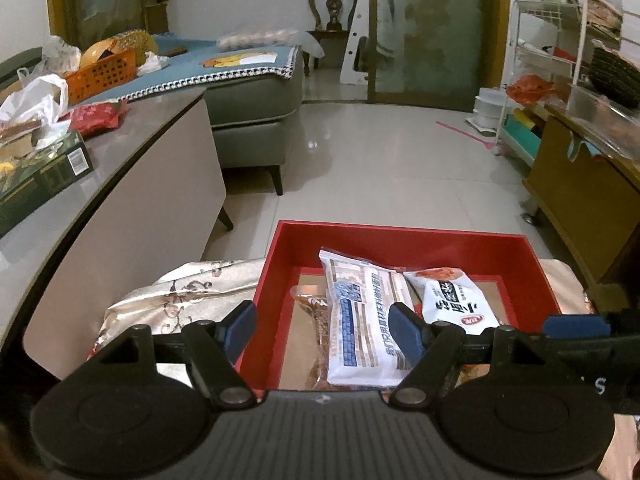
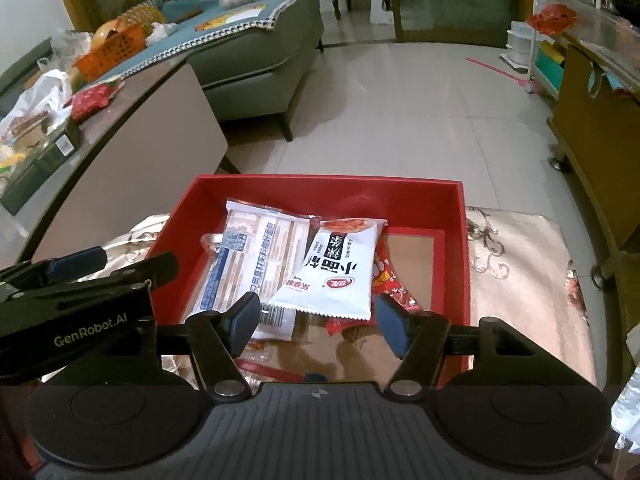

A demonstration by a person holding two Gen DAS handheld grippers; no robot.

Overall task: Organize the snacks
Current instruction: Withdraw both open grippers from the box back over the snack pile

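The red packet (image 2: 390,280) lies mostly hidden beneath the white snack packet (image 2: 340,268). The clear wrapper (image 1: 316,320) is partly covered by the long pale packet (image 1: 360,320)

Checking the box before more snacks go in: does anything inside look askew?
Yes. In the red box, the snack packets lie in a loose pile: the white packet overlaps the long white packet and a red wrapper.

A grey sofa (image 1: 256,120) under a blue cover stands on glossy pale floor tiles (image 1: 380,152) beside a low table (image 1: 132,168).
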